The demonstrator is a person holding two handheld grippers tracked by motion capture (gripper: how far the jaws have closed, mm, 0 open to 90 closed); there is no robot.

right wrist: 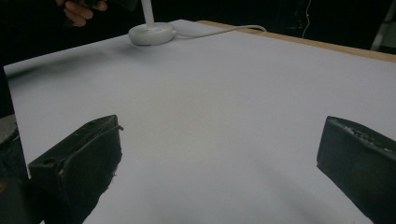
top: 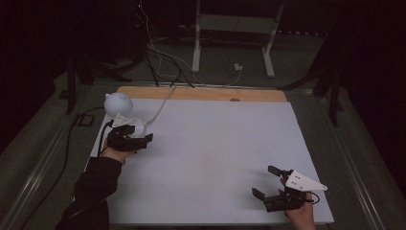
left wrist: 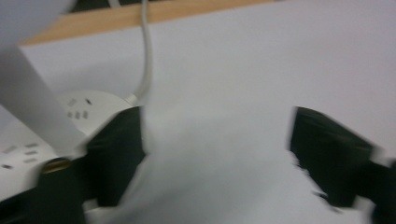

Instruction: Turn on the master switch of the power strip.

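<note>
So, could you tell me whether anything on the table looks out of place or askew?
Nothing stands out. The white lamp stands upright on its round base at the far left corner, cord trailing off the table's back edge.

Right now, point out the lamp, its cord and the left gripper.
lamp (top: 118, 104), high view, on its round head
cord (left wrist: 148, 51), left gripper view, mid-length
left gripper (top: 136, 139), high view, between its fingertips

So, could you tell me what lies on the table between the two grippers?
Nothing: in the high view the white sheet is bare between the left gripper and the right gripper. The lamp stands behind the left one.
</note>
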